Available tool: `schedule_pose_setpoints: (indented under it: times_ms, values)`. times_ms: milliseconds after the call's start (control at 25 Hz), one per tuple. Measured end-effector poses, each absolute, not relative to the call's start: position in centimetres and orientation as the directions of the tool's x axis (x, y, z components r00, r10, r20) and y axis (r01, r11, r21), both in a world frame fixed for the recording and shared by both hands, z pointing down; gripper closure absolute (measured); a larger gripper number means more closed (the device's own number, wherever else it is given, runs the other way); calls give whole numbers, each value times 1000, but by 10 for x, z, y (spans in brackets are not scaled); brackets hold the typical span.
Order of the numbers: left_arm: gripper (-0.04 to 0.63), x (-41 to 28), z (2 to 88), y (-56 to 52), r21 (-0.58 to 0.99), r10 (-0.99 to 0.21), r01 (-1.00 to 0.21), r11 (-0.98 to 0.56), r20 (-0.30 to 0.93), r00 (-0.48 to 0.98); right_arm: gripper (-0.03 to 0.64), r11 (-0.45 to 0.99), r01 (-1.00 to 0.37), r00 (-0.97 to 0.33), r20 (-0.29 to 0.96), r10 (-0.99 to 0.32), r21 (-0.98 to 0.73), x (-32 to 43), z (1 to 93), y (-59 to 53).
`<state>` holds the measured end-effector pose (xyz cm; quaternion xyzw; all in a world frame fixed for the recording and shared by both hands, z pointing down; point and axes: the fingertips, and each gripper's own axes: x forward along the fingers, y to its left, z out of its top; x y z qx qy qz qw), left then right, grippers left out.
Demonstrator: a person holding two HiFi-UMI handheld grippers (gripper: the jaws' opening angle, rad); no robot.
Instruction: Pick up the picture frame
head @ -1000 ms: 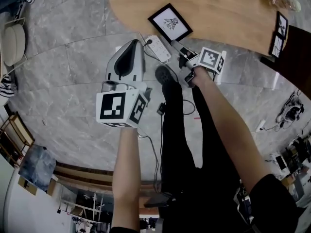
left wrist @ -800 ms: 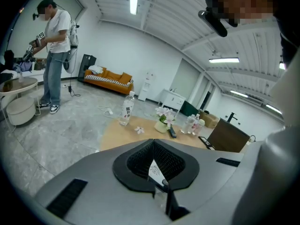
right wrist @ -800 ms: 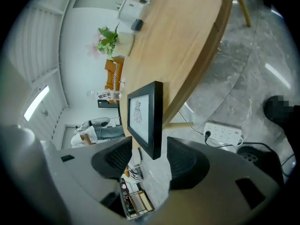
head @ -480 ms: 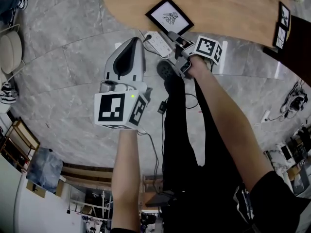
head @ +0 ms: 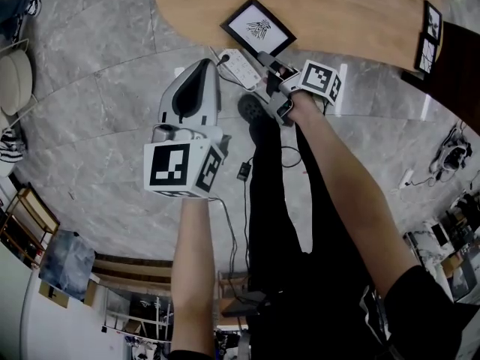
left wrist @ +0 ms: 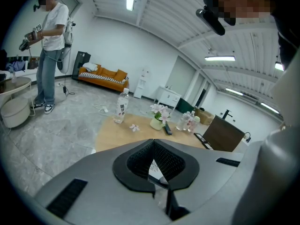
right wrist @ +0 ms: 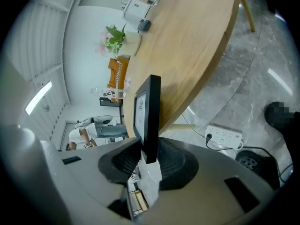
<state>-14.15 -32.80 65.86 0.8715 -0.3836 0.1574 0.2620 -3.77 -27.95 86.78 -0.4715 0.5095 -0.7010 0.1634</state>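
The black picture frame (head: 257, 27) with a white print lies at the near edge of the wooden table (head: 345, 13). My right gripper (head: 271, 67) reaches its near corner. In the right gripper view the frame's black edge (right wrist: 149, 116) stands between the two dark pads of the right gripper (right wrist: 149, 156); the jaws are closing and both pads touch it. My left gripper (head: 204, 67) hovers over the floor to the left of the table, shut with nothing in it. In its own view the left gripper (left wrist: 153, 146) has its pads meeting in a narrow V.
A white power strip (head: 241, 67) lies on the floor under the table edge. More framed pictures (head: 429, 40) sit at the table's far right. A bottle (left wrist: 122, 107) and flowers (left wrist: 159, 116) stand on the table. A person (left wrist: 49, 46) stands far left.
My right gripper has closed in on the frame's near corner and its jaws have narrowed around the edge. The left gripper has stayed put.
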Motion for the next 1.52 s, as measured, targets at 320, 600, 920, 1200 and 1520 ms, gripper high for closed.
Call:
schedule_pose_setpoints:
  times_ms: [320, 600, 920, 1200, 1520]
  values:
    - [581, -148, 638, -319, 333, -614, -772, -541, 470, 634, 543, -364, -265, -499, 450, -741, -893, -24, 832, -284]
    - [581, -145, 598, -311, 303, -628, -779, -550, 465, 624, 543, -321, -239, -481, 399, -781, -916, -7, 780, -295]
    - [581, -125, 524, -315, 310, -671, -782, -541, 401, 624, 543, -120, -254, -550, 245, -798, -960, 14, 659, -316]
    - [581, -126, 438, -318, 304, -702, -783, -543, 347, 622, 543, 2, -207, -608, 127, -783, -978, 6, 532, -325]
    - [581, -163, 363, -325, 297, -768, -807, -511, 264, 584, 543, 182, -181, -669, -15, -743, -967, -21, 419, -336]
